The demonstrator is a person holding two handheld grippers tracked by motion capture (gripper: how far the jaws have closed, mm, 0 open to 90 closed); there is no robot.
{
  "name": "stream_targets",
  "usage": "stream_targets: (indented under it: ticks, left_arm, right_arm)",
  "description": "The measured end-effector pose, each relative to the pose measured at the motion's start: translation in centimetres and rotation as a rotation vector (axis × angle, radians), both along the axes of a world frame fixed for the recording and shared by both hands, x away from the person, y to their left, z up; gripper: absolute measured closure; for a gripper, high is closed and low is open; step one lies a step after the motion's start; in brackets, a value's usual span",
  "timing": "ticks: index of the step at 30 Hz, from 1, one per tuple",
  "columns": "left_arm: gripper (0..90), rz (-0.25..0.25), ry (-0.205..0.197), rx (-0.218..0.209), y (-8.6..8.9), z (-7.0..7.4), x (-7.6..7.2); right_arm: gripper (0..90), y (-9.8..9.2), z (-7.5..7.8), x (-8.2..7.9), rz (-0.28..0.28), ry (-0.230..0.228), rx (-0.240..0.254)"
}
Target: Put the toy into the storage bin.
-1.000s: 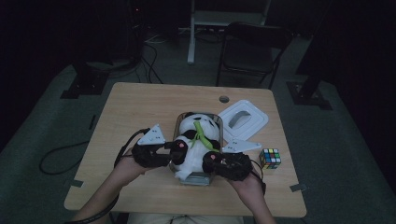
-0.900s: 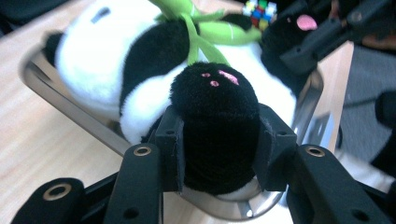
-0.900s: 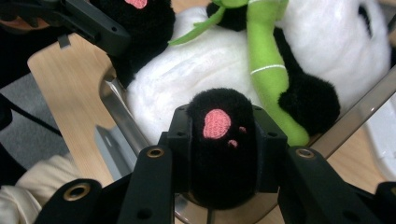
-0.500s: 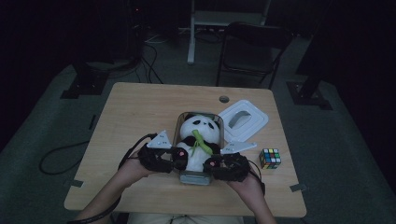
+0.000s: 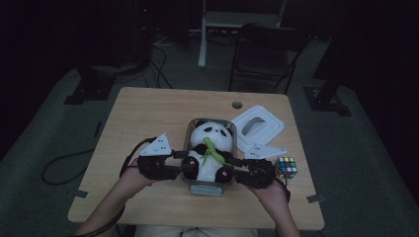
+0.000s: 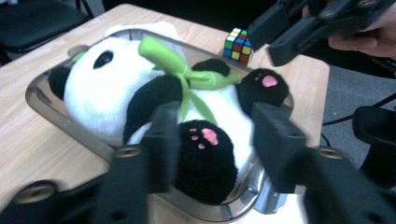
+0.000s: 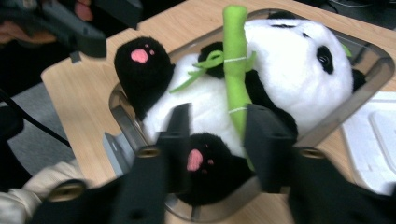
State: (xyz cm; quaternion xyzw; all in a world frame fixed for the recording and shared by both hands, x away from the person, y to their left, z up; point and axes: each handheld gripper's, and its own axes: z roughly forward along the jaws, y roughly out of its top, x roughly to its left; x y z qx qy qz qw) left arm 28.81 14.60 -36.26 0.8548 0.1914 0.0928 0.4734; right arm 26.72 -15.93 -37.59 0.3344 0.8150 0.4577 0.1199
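So the plush panda [image 5: 210, 150] is lying on its back in the clear plastic container [image 5: 190, 129], which is sitting around the middle of the table [image 5: 148, 108], a bit toward the near edge, and it's bulging well above the rim rather than sitting down inside. Compared with a second ago the panda's head is now pointing toward the far edge and lying flatter, where earlier it was propped up and twisted more to one side, so the person seems to be working it down into the box bit by bit. The left gripper [image 6: 212, 140] is straddling one black foot with the pink paw pad; its jaws have just been closing and are standing at a middling width, with the foot between them, but I can't tell if the pads are actually pressing on the fur. Same deal with the right gripper [image 7: 217, 140]: it's reaching over the other foot near the near end of the container, jaws having just been closing in, half-wide, the foot and the bottom of the green bamboo stalk [image 7: 236, 60] in the gap, contact unclear. The white lid [image 5: 257, 126] is lying beside the container toward the right edge, and a Rubik's cube [image 5: 287, 166] is sitting near the right edge too, just past the right gripper. My guess is the legs need squashing in next, since the lid won't seat while the panda is riding this high.
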Motion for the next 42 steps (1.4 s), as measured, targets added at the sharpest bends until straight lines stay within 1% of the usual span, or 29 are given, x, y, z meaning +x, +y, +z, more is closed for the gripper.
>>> stream_targets:
  ticks: [1,2,3,4,5,6,8,10,11,15,17,18,19,20,24,26,27,29,30,31,32,33,36,37,38,39,40,41,42]
  left_arm:
    - [62.0,-0.013,0.003,0.005,0.0,0.0,-0.1]
    - [66.0,-0.013,0.003,0.005,0.0,0.0,-0.1]
    - [66.0,-0.012,-0.005,0.018,-0.1,0.0,-0.2]
    - [66.8,-0.012,-0.002,0.036,-0.3,-0.2,-0.2]
    - [71.4,-0.023,0.008,0.046,-0.4,-0.4,-0.1]
    - [71.5,-0.023,0.010,0.055,-0.5,-0.6,0.0]
    - [74.2,-0.020,0.024,0.051,-0.5,-0.9,0.2]
    - [74.4,-0.021,0.035,0.046,-0.4,-1.0,0.5]
    - [77.2,-0.022,0.040,0.048,-0.4,-1.1,0.6]
    - [77.4,-0.031,0.078,0.083,-0.8,-2.4,1.1]
    - [77.4,-0.036,0.104,0.099,-0.9,-3.2,1.4]
    - [79.7,-0.036,0.110,0.111,-1.0,-3.5,1.6]
    - [80.3,-0.038,0.121,0.111,-1.1,-3.8,1.7]
    - [80.3,-0.041,0.128,0.109,-1.1,-4.1,1.9]
    - [80.3,-0.032,0.127,0.109,-1.0,-4.1,2.0]
    - [80.1,-0.033,0.120,0.110,-1.0,-4.0,1.9]
    - [80.1,-0.035,0.111,0.112,-1.0,-4.0,1.8]
    - [79.6,-0.036,0.114,0.103,-0.9,-3.8,1.7]
    - [76.5,-0.035,0.109,0.102,-0.9,-3.8,1.6]
    - [72.4,-0.027,0.104,0.096,-0.9,-3.7,1.5]
    - [72.4,-0.028,0.100,0.089,-0.8,-3.6,1.5]
    - [69.7,-0.027,0.097,0.084,-0.7,-3.4,1.4]
    - [63.3,-0.014,0.085,0.080,-0.5,-3.3,1.4]
    - [60.1,-0.007,0.082,0.075,-0.4,-3.2,1.5]
    - [59.4,-0.005,0.084,0.068,-0.3,-3.2,1.5]
    - [55.3,-0.001,0.087,0.062,-0.2,-3.2,1.6]
    - [49.8,0.002,0.085,0.058,-0.2,-3.2,1.6]
    - [49.8,0.006,0.077,0.054,-0.1,-3.2,1.6]
    - [46.7,0.010,0.074,0.054,0.0,-3.2,1.6]
  right_arm:
    - [75.0,0.0,0.0,-0.1,0.007,0.002,-0.002]
    - [75.0,0.0,0.0,-0.1,0.007,0.002,-0.002]
    - [81.2,0.0,0.0,-0.3,0.003,0.002,-0.003]
    - [83.9,0.1,0.0,-0.4,-0.004,-0.006,-0.009]
    - [88.4,0.1,0.0,-0.5,0.000,-0.004,-0.013]
    - [89.8,0.1,-0.1,-0.6,0.005,0.000,-0.017]
    - [90.0,0.1,-0.3,-0.5,0.005,0.012,-0.023]
    - [90.0,0.3,-0.8,-0.2,0.014,0.037,-0.040]
    - [90.0,0.5,-1.1,-0.1,0.018,0.044,-0.046]
    - [90.0,0.7,-2.1,0.6,0.014,0.084,-0.054]
    - [90.0,1.0,-2.8,0.9,0.021,0.107,-0.074]
    - [90.0,1.2,-3.2,1.0,0.024,0.115,-0.084]
    - [90.0,1.4,-3.5,1.1,0.025,0.126,-0.096]
    - [90.0,1.5,-3.7,1.2,0.030,0.133,-0.091]
    - [90.0,1.9,-3.9,1.4,0.031,0.135,-0.099]
    - [90.0,1.8,-3.8,1.5,0.033,0.140,-0.086]
    - [90.0,1.6,-3.7,1.4,0.034,0.139,-0.080]
    - [89.9,1.4,-3.4,1.2,0.025,0.125,-0.078]
    - [89.0,1.2,-3.2,1.1,0.020,0.121,-0.071]
    - [85.1,0.9,-2.9,1.0,0.013,0.105,-0.068]
    - [85.1,0.9,-2.9,1.0,0.013,0.105,-0.068]
    - [83.5,0.7,-2.8,0.9,0.007,0.100,-0.062]
    - [75.2,-0.1,-2.3,0.9,-0.012,0.082,-0.040]
    - [69.9,-0.4,-2.2,0.9,-0.018,0.074,-0.035]
    - [64.1,-0.8,-2.1,1.0,-0.034,0.066,-0.023]
    - [61.4,-1.1,-2.0,1.0,-0.048,0.060,-0.017]
    - [52.5,-1.9,-1.9,1.1,-0.084,0.040,-0.010]
    - [52.5,-1.9,-1.9,1.1,-0.084,0.040,-0.010]
    - [49.5,-2.3,-1.9,1.1,-0.107,0.039,-0.008]
